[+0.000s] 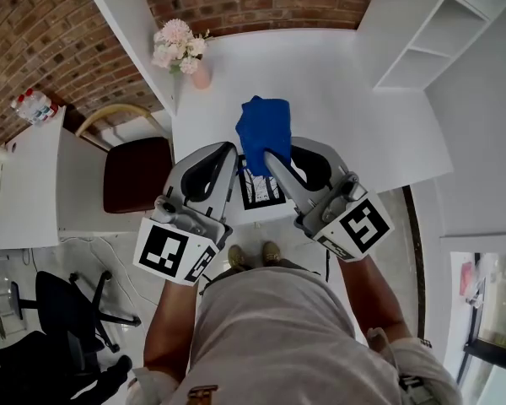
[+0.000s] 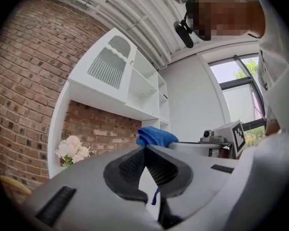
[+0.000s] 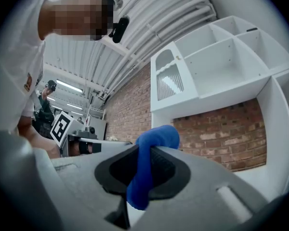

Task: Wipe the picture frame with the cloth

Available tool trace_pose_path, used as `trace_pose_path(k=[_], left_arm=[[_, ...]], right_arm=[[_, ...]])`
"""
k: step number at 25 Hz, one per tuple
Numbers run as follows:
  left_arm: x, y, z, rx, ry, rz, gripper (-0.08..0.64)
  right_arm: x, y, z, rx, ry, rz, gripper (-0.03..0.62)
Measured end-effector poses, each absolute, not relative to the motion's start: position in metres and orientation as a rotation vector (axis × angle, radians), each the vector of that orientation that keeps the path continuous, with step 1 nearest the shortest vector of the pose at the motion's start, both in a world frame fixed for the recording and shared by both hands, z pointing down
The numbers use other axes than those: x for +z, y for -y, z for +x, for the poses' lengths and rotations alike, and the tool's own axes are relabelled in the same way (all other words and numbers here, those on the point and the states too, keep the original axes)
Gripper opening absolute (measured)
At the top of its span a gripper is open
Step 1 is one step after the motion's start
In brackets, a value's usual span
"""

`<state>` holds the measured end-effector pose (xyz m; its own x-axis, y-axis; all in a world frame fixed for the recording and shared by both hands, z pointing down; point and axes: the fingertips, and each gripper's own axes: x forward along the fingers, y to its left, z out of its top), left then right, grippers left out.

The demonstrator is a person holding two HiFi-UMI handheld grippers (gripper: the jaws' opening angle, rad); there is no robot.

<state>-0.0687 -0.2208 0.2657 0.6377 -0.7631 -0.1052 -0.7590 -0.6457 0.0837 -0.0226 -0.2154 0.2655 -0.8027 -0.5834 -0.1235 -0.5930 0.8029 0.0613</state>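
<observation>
Cloth, blue and bunched, is pinched in the jaws of the right gripper and bulges past their tips. The left gripper, just beside it, has its jaws pressed together. The picture frame shows between both grippers, beneath their jaws, over the white table.

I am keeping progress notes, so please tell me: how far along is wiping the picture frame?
Done: the blue cloth is picked up, clamped in the right gripper. In hand: both grippers are held above the near edge of the table; the left gripper is shut, close beside the blue cloth. Left: the picture frame shows below the blue cloth, apparently untouched, so the wiping itself remains.
</observation>
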Motion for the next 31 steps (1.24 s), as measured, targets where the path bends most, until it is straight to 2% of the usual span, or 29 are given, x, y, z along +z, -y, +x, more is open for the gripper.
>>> trace_pose_path(k=[31], left_arm=[[0.2691,0.2152,-0.0639,-0.211,1.262,2.827,0.000]], right_arm=[[0.2735,0.2110,-0.0219,0.147,-2.906,-0.962,0.048]])
